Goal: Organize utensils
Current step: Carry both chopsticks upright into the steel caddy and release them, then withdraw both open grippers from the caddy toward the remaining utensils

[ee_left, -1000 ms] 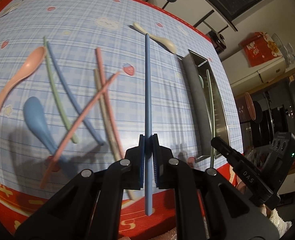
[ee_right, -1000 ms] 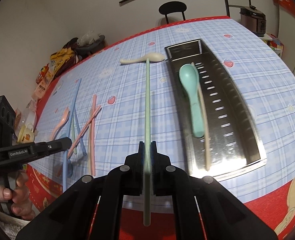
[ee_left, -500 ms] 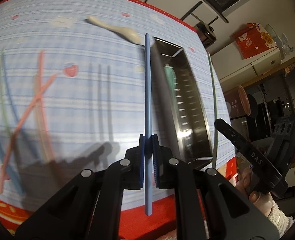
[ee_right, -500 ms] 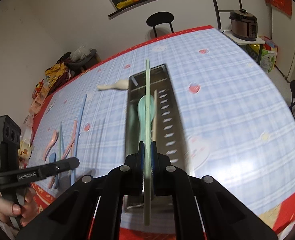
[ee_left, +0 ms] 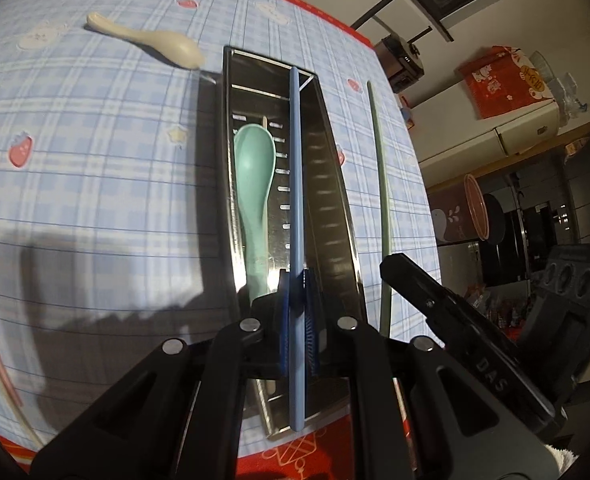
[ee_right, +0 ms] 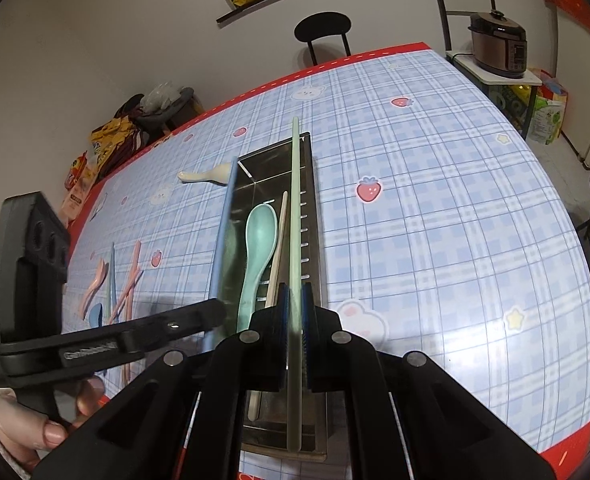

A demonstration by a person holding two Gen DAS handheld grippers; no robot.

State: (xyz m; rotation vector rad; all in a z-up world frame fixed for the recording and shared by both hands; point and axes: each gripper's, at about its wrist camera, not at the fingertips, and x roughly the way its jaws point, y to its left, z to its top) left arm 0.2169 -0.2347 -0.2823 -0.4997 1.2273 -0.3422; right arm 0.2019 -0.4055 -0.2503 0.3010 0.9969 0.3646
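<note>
- Above the metal tray (ee_left: pixel 335 200) on the checked worktop (ee_right: pixel 435 220), the left claw (ee_left: pixel 296 292) is clamped on a blue chopstick (ee_left: pixel 295 184) — the stick runs lengthwise over the tray.
- Beside it, the right claw (ee_right: pixel 293 300) pinches a pale green chopstick (ee_right: pixel 295 208), which lies along the tray's right wall as that camera sees it.
- Inside the tray lie a teal spoon (ee_right: pixel 257 248) and a cream chopstick (ee_right: pixel 277 248), side by side.
- A cream spoon (ee_left: pixel 151 40) rests on the worktop near the tray's far corner.
- More pink and blue utensils (ee_right: pixel 113 284) lie scattered on the worktop well to the left — apart from the tray.
</note>
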